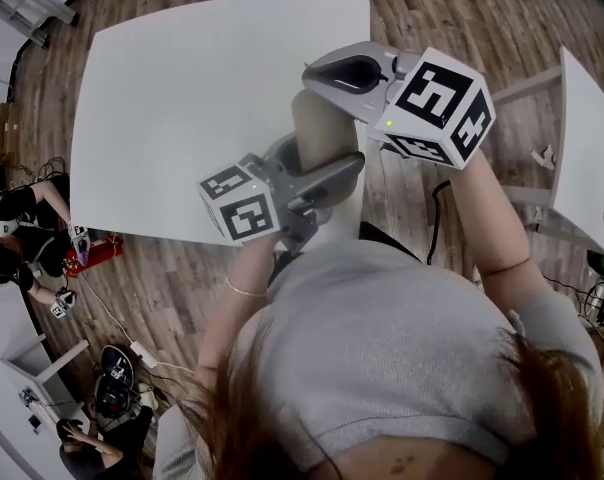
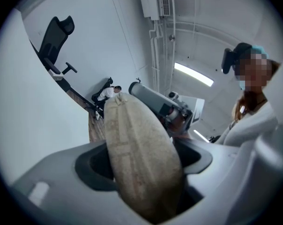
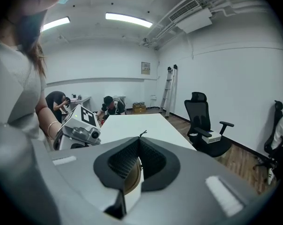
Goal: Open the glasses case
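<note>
Beige glasses case [image 2: 141, 158] sits clamped broadside in my left tongs [image 2: 146, 165], over the counter [image 1: 202, 98] edge. Right tongs [image 3: 137, 159], pressed together, pinch its top rim. I'd peel slowly while the left grips firmly.

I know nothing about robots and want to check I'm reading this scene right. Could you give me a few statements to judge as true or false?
1. The left claw grips a beige glasses case. True.
2. The case is lying flat on a surface. False: it is held up in the air, clear of the white table.
3. The right claw has its jaws wide open. False: they are closed together.
4. A black office chair stands in the room. True.
</note>
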Tool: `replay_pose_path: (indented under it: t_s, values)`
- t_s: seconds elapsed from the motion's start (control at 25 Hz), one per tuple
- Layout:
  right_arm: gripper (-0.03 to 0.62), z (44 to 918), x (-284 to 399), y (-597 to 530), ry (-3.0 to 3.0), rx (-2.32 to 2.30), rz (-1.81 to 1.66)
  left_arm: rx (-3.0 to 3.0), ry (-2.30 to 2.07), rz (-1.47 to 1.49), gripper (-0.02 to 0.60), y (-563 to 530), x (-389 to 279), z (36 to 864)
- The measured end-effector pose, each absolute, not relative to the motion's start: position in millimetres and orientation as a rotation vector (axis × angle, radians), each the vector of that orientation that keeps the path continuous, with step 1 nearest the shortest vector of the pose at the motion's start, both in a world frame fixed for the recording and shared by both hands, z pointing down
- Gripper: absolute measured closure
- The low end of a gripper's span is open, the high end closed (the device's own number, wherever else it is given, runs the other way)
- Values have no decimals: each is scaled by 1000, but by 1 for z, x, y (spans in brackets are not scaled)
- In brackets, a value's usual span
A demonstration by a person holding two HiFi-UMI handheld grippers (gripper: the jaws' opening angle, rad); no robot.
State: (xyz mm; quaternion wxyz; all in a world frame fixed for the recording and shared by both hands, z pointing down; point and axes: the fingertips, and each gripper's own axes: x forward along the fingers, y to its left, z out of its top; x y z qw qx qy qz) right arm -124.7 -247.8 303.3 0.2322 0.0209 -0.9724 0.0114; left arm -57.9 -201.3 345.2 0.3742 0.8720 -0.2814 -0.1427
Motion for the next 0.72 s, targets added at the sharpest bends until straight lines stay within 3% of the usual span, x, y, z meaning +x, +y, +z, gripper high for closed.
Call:
replay_pose_path:
  t_s: [0.32,0.72]
  values:
    - [591,282,-121,-273,-2776,235,64,2156,-606,-675,215,-201,-78,312]
    - [591,287,-118,-278,-2808,332,201,2122,-603,-740,224,-200,-93,308]
